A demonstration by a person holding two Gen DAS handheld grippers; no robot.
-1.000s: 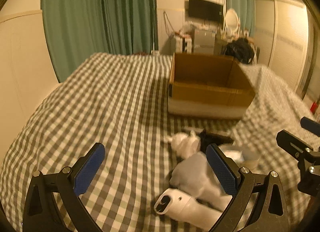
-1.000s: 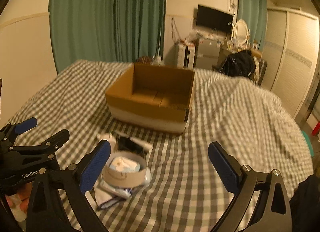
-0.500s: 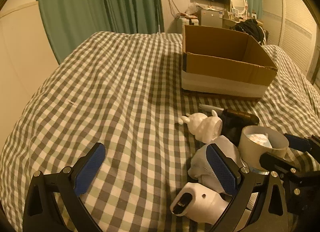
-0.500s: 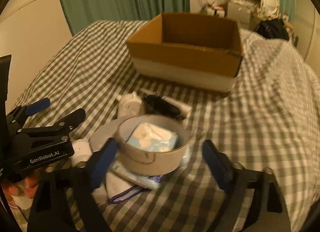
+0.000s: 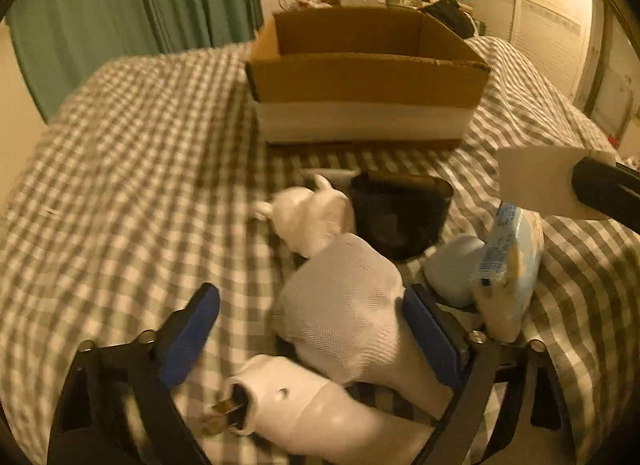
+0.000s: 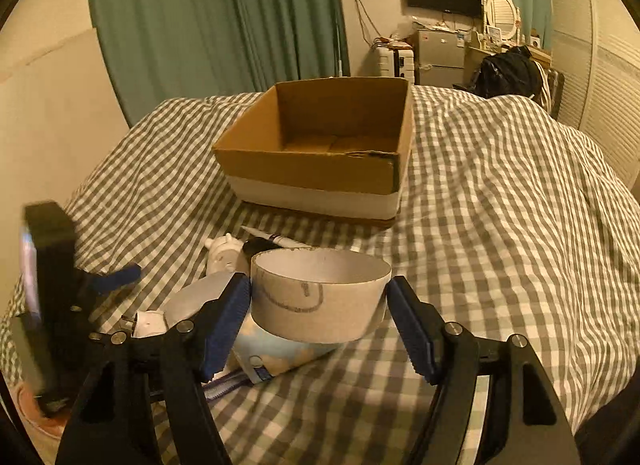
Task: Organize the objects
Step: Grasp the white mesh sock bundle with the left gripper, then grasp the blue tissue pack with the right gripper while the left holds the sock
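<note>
An open cardboard box [image 5: 364, 77] [image 6: 320, 153] stands on the checked bed. In front of it lies a pile: a white rabbit figure [image 5: 312, 217] [image 6: 224, 253], a black pouch [image 5: 400, 213], a white sock [image 5: 344, 313], a white plug-in device [image 5: 292, 409], a blue tissue pack [image 5: 508, 265] [image 6: 280, 349]. My right gripper [image 6: 318, 313] is shut on a wide cardboard tape ring [image 6: 320, 297] [image 5: 536, 181] and holds it above the tissue pack. My left gripper [image 5: 316, 341] is open, low over the sock and the device.
The checked bedspread [image 6: 500, 205] spreads wide to the right and left of the box. A white tube [image 6: 276, 239] lies behind the pile. Green curtains [image 6: 216, 25], a dresser with a TV and a wardrobe stand beyond the bed.
My right gripper closed on the tape ring and lifted it off the tissue pack. My left gripper moved forward and down, so the sock and device sit between its fingers.
</note>
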